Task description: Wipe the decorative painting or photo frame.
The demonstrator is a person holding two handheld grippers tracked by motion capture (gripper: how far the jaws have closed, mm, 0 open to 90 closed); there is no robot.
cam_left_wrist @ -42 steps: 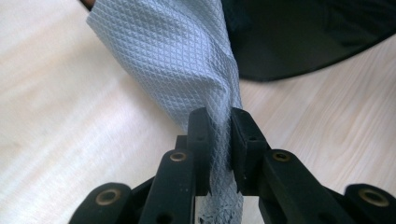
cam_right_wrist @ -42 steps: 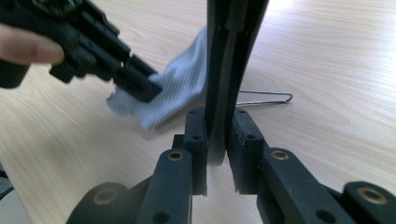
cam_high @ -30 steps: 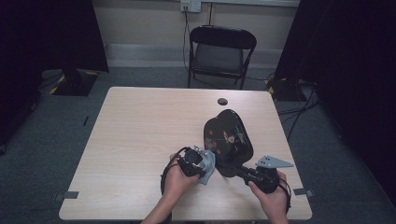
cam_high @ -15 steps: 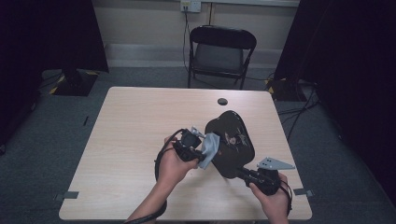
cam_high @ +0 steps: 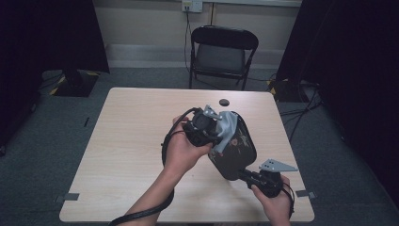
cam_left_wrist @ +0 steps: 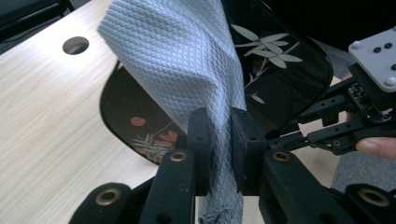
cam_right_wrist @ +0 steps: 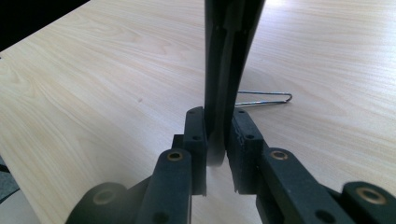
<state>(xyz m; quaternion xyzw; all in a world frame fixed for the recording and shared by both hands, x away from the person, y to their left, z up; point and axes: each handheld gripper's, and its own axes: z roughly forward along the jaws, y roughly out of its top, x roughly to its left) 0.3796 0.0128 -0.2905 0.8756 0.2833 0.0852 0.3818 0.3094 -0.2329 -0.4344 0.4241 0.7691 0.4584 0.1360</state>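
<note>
A black lacquered tray painted with leaves and flowers is held tilted up above the table. My right gripper is shut on its near rim; in the right gripper view the tray's edge stands upright between the jaws of that gripper. My left gripper is shut on a grey quilted cloth and holds it against the tray's upper face. In the left gripper view the cloth hangs from the gripper in front of the tray, with the right gripper farther off.
A round hole sits near the table's far edge. Behind the table stands a black folding chair. A thin metal wire loop lies on the tabletop beyond the tray. A cable trails from the left hand.
My left hand has lifted the cloth up from the tray's near left side onto its upper part. The right hand has kept still, holding the tray.
</note>
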